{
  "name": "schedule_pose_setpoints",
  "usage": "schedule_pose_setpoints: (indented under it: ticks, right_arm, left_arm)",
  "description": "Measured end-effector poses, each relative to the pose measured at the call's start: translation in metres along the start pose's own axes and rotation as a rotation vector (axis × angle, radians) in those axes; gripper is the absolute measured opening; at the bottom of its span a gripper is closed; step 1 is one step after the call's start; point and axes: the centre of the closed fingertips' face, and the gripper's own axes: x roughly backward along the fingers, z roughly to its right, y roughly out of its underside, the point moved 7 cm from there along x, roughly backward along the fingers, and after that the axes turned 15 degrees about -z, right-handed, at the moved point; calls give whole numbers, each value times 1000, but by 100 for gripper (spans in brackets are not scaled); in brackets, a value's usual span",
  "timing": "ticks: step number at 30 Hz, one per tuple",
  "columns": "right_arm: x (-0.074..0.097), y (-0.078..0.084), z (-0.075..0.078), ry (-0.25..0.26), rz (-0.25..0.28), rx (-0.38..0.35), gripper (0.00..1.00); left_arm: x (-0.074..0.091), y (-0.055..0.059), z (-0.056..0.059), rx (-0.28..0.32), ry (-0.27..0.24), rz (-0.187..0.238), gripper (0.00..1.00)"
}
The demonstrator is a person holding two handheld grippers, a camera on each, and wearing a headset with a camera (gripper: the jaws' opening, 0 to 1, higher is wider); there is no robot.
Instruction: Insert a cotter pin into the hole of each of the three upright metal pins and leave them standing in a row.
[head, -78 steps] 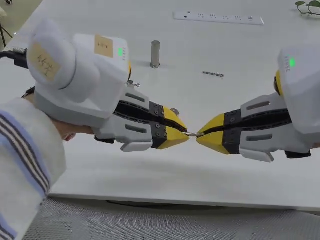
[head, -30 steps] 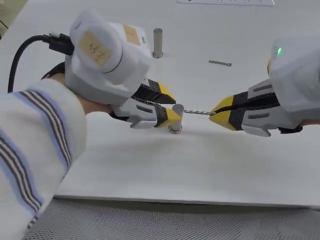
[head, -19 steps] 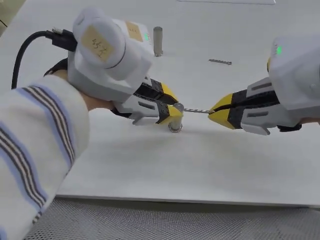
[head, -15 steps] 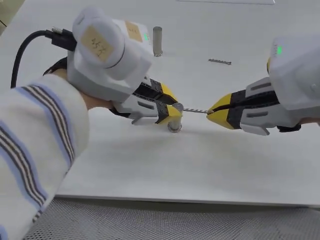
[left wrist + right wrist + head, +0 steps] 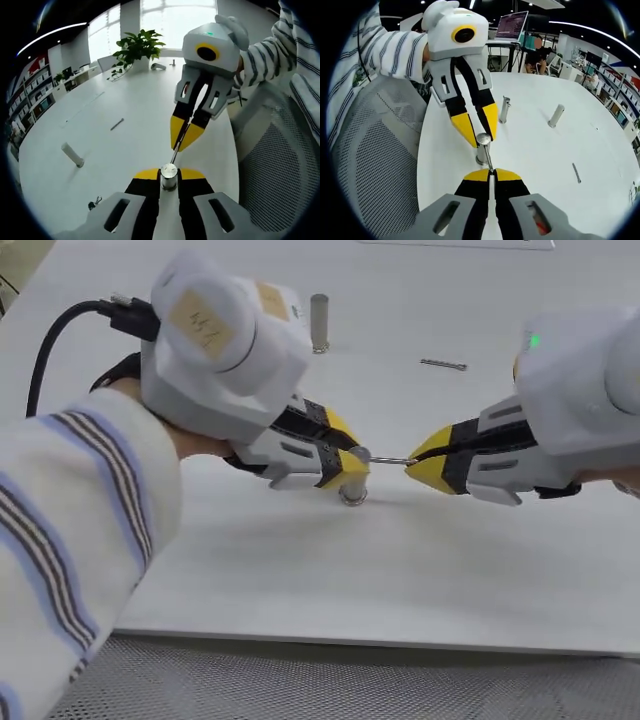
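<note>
There are three upright metal pins (image 5: 483, 150), two cotter pins (image 5: 576, 173) and two hand-held grippers (image 5: 410, 462).

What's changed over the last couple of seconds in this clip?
The right gripper has moved left, pushing the cotter pin toward the metal pin clamped upright in the left gripper; the gap between them is shorter. Both grips stayed shut. The second metal pin and the spare cotter pin are unmoved.
</note>
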Motion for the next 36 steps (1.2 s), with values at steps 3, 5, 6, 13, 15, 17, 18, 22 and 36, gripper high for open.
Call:
schedule_pose_setpoints:
  ticks: [3,5,6,13,15,17,18,22,36]
  right_arm:
    - [-2,-4,-1,-8,9,-2,0]
    - [-4,-7,-2,-5,15,-6,0]
    - [-4,-8,-3,-1,15,1,0]
    - [-8,-15,-6,-25,27,26,0]
    - [-9,-16,-6,-28,27,32,0]
    - [-9,-18,-6,-18,28,62,0]
    - [-10,-19,-7,-16,26,76,0]
    - [-10,-20,-6,-11,21,104,0]
    - [-11,-20,-5,-21,42,121,0]
  left_arm:
    - [0,0,0,1,1,0,9]
    - [-1,0,-1,14,3,-2,9]
    - [-1,0,-1,30,7,-3,9]
    - [-1,1,-1,33,13,-3,9]
    - [0,0,-1,30,14,-3,9]
    - [0,0,-1,27,13,-4,9]
    - [0,0,0,28,14,-5,9]
    - [0,-1,2,29,13,-7,9]
    - [1,-3,3,39,12,-13,10]
